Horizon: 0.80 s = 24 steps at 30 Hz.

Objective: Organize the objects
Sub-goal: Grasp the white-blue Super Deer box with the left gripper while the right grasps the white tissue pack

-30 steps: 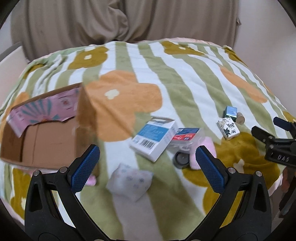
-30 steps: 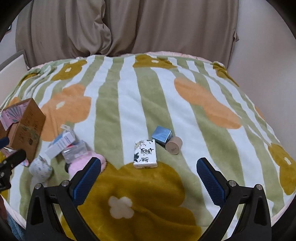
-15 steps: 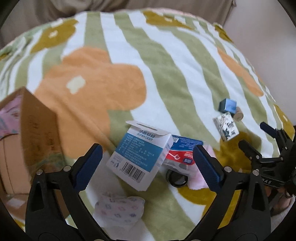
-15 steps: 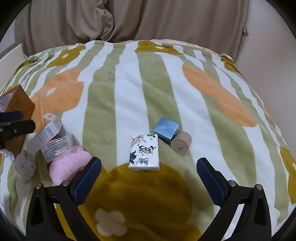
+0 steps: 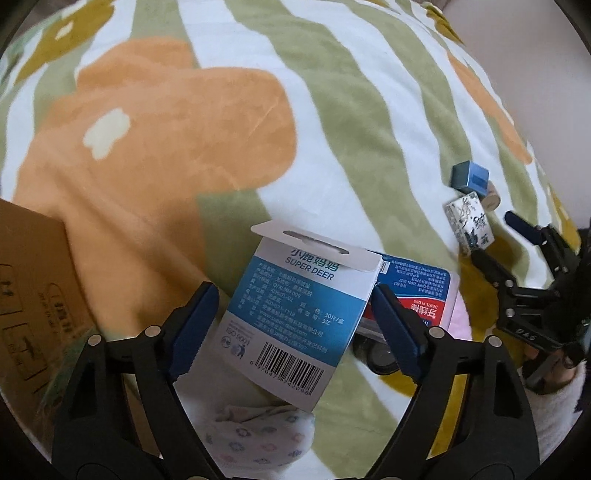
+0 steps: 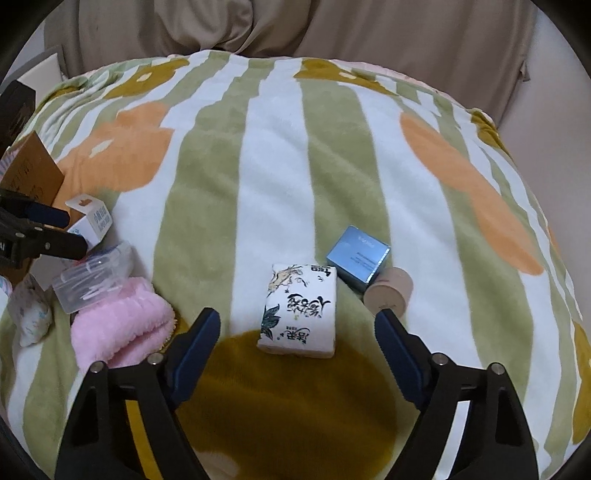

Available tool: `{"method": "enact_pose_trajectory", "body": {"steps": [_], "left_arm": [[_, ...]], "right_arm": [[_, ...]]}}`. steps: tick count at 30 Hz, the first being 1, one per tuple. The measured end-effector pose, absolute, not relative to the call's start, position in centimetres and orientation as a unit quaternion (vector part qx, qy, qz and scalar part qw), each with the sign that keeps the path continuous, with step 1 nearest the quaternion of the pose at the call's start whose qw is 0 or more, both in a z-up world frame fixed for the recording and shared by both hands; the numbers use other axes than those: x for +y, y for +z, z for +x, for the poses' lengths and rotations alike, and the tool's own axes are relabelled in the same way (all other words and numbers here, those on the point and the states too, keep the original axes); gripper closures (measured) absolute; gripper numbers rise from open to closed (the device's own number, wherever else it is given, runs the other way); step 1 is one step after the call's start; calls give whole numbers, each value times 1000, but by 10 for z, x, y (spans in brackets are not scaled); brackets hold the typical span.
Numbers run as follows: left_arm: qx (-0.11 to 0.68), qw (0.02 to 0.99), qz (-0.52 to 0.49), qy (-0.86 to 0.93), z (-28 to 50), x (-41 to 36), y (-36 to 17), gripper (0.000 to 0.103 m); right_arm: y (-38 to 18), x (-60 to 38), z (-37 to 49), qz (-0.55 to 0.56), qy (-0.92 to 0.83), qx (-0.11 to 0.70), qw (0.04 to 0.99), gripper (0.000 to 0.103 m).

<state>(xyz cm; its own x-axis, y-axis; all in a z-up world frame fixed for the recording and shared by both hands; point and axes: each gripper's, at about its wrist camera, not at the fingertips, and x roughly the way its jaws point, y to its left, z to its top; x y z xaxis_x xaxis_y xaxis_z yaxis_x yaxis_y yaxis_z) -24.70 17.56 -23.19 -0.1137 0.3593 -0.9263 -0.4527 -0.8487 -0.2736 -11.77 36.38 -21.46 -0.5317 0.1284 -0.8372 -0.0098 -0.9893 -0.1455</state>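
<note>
My left gripper (image 5: 291,314) is open, its blue pads on either side of a white and blue Super Deer box (image 5: 295,306) that leans on a clear floss case with a red and blue label (image 5: 417,295). A gap shows at the left pad. My right gripper (image 6: 297,345) is open just short of a white tissue pack with black print (image 6: 301,308). The tissue pack lies beside a blue box (image 6: 358,256) and a tan round jar (image 6: 388,295).
A cardboard box (image 5: 33,288) stands at the left. A pink cloth (image 6: 118,332), a white patterned pouch (image 5: 258,439) and a black ring (image 5: 380,356) lie near the floss case. All rest on a striped flowered blanket (image 6: 280,147). A beige curtain (image 6: 295,26) hangs behind.
My left gripper moved forward and down until its pads straddle the Super Deer box. My right gripper moved closer to the tissue pack. Both stayed open.
</note>
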Motion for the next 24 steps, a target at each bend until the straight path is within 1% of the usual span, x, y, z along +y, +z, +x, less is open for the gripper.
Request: {"method": "enact_pose_trajectory", "body": {"steps": [6, 8, 15, 17, 18, 24], "left_arm": [[-5, 284, -619, 733, -252, 169, -242, 21], [-12, 287, -621, 730, -253, 168, -244, 21], [-24, 290, -624, 725, -256, 167, -245, 23], [-28, 290, -624, 725, -257, 166, -245, 23], [-31, 290, -624, 725, -257, 165, -245, 24], [-55, 288, -627, 722, -262, 164, -244, 26]], "right_arm": [[-224, 363, -125, -493, 867, -64, 33, 31], [-228, 364, -128, -498, 864, -63, 31, 38], [-235, 367, -132, -505, 860, -66, 45, 51], [-235, 368, -134, -505, 859, -68, 50, 59], [-235, 369, -134, -504, 859, -68, 51, 60], [-232, 373, -134, -503, 861, -58, 45, 60]]}}
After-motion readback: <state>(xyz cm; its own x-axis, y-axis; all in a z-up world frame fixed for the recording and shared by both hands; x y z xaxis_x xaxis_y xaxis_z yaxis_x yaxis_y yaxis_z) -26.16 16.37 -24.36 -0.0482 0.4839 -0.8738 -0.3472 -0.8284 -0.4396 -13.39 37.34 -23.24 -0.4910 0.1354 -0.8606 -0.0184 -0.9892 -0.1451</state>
